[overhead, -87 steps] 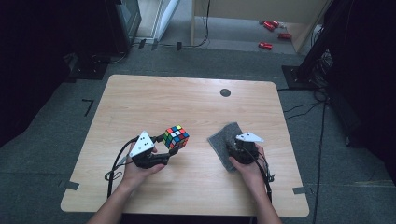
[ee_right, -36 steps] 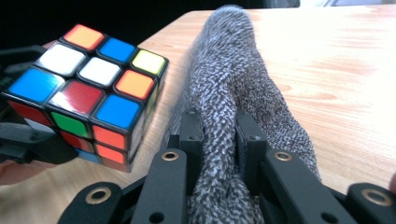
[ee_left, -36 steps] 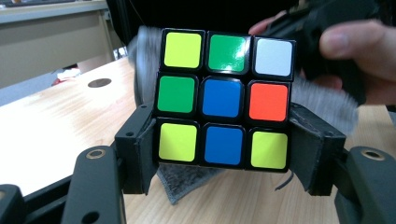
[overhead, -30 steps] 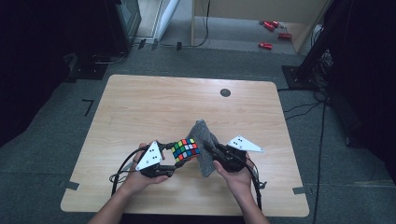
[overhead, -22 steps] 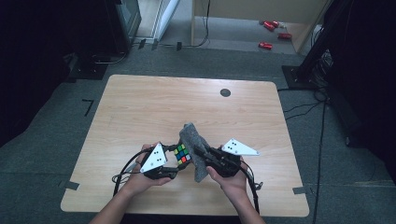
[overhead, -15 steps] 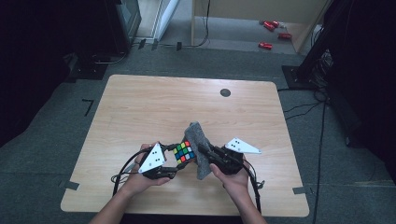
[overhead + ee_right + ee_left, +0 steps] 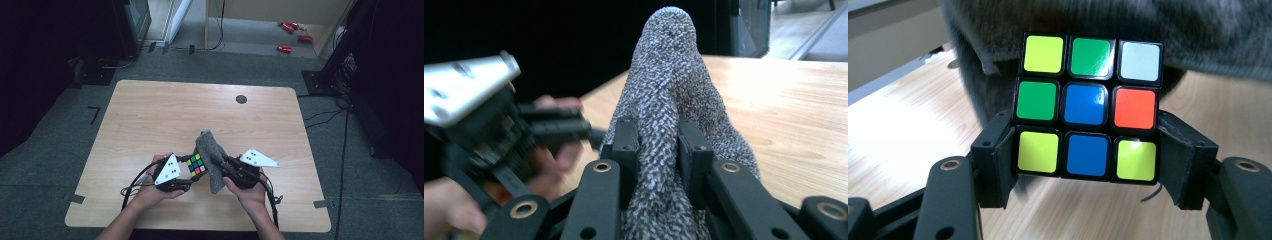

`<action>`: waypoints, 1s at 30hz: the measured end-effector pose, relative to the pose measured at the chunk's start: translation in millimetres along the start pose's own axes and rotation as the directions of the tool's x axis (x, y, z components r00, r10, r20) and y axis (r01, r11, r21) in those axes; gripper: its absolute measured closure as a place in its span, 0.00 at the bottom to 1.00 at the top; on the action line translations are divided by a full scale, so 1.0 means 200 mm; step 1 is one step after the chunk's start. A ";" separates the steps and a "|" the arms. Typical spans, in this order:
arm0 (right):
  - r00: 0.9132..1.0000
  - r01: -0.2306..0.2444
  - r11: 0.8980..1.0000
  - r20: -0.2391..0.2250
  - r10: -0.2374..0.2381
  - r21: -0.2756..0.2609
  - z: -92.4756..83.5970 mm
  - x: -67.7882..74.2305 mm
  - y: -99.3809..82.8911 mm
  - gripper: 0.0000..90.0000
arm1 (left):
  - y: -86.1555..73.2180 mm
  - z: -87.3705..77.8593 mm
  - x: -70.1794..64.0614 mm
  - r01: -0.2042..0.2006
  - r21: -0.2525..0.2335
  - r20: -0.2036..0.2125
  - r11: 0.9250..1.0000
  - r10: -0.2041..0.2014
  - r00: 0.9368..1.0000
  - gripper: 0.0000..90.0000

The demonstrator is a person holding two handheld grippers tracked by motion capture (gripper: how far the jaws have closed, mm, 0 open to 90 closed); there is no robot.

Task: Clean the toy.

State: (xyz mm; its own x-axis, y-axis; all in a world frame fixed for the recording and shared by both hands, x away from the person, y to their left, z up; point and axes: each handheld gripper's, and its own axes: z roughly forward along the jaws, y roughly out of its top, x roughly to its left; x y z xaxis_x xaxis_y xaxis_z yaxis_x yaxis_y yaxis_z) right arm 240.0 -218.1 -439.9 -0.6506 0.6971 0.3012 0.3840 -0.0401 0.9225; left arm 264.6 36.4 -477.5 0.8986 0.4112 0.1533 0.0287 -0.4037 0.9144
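Observation:
A colourful puzzle cube (image 7: 195,165) (image 7: 1088,106) is held just above the wooden table (image 7: 150,115), with my left gripper (image 7: 189,176) (image 7: 1088,165) shut on its lower row. A grey knitted cloth (image 7: 211,159) (image 7: 669,90) is pinched between the pads of my right gripper (image 7: 220,167) (image 7: 658,150), which is shut on it. The cloth stands up in a bunched fold and lies against the far side of the cube; in the left gripper view the grey cloth (image 7: 1168,35) drapes behind and above the cube.
The person's hands hold both grippers near the table's front middle. A small dark round hole (image 7: 241,99) sits near the table's far edge. Cables (image 7: 135,182) trail from the grippers over the table front. Beyond the table are dark stands and red objects (image 7: 290,37) on the floor.
Both grippers came together from apart: the cube and cloth were lifted and brought to touch. Over the last second the cloth has shifted slightly along the cube's side.

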 end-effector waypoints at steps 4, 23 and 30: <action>1.000 -0.019 1.000 0.017 0.019 0.019 0.03 -0.02 -0.05 0.83 | 0.00 -0.02 0.00 -0.005 -0.020 0.005 1.000 0.005 1.000 0.38; 0.998 0.045 0.998 0.036 -0.043 -0.045 -0.01 0.03 -0.01 0.84 | 0.01 0.00 0.00 -0.003 -0.006 -0.012 1.000 0.003 1.000 0.38; 0.997 0.022 1.000 0.075 -0.022 -0.007 0.03 -0.01 -0.06 0.85 | 0.02 -0.04 0.02 0.015 -0.052 -0.006 0.999 -0.015 1.000 0.38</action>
State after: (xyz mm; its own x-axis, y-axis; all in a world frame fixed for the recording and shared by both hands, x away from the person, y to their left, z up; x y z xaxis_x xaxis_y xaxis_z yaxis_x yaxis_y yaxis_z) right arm 239.9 -215.0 -451.9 -0.6080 0.7494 0.2622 0.3651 -0.0293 0.9305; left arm 264.3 42.3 -471.6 0.8952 0.4226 0.1416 0.0193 -0.3542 0.9350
